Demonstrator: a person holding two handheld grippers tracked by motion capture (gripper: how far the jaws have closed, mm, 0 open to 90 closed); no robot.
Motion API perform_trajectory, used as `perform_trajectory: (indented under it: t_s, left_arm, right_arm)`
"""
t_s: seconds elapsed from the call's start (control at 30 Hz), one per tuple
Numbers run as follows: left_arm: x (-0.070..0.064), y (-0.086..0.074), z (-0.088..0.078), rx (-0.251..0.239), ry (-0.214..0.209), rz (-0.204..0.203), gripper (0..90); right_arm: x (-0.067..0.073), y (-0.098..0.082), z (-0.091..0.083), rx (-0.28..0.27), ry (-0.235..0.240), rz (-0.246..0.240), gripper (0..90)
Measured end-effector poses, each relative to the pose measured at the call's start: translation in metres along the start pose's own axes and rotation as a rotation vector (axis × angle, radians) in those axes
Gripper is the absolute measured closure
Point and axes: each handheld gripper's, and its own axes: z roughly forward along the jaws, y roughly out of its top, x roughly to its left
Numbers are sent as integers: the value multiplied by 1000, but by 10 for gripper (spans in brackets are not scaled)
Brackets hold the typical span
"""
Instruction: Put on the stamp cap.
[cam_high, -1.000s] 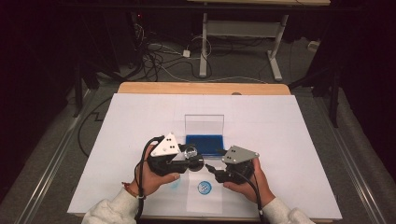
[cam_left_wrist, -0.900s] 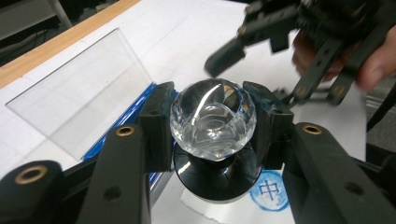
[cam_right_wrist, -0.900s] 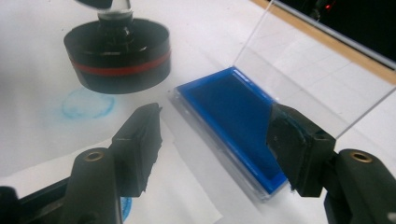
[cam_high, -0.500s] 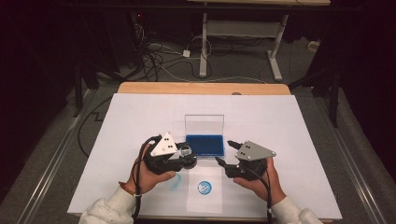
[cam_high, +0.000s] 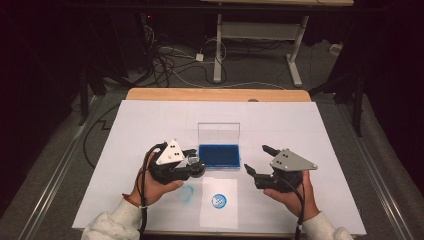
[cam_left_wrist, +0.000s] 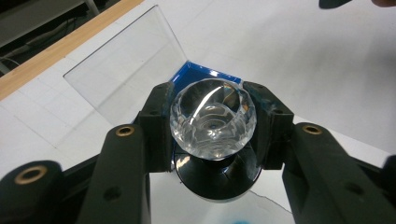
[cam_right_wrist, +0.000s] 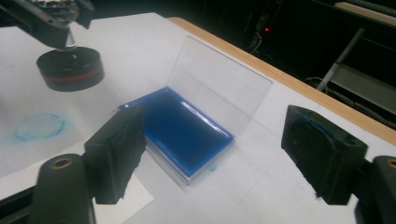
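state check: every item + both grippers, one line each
stamp: held off the table by its clear knob, round base down
left gripper: shut on stamp
right gripper: open, jaws have just been opening, nothing between them
ink pad case: open, clear lid upright, blue pad exposed
paper sheet: flat, one blue round print on it

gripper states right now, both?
Left gripper: shut on the stamp's clear faceted knob.
Right gripper: open, jaws just opened, nothing between them.
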Motion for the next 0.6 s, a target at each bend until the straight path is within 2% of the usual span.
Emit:
perform_trajectory:
  t_s: [0.2,0.3,0.47,0.6]
  left_arm:
    - [3,0,-1,6,15,-3,546]
    - [4,0,-1,10,18,-4,546]
    - [5,-1,0,18,22,-5,546]
    - [7,0,0,24,27,-4,546]
  right_arm:
    - [-7,-9,-11,-2,-50,17,164]
    - [-11,-14,-16,-7,-57,20,164]
    - [-15,-23,-24,6,-99,14,171]
    - [-18,-34,-31,24,-102,12,198]
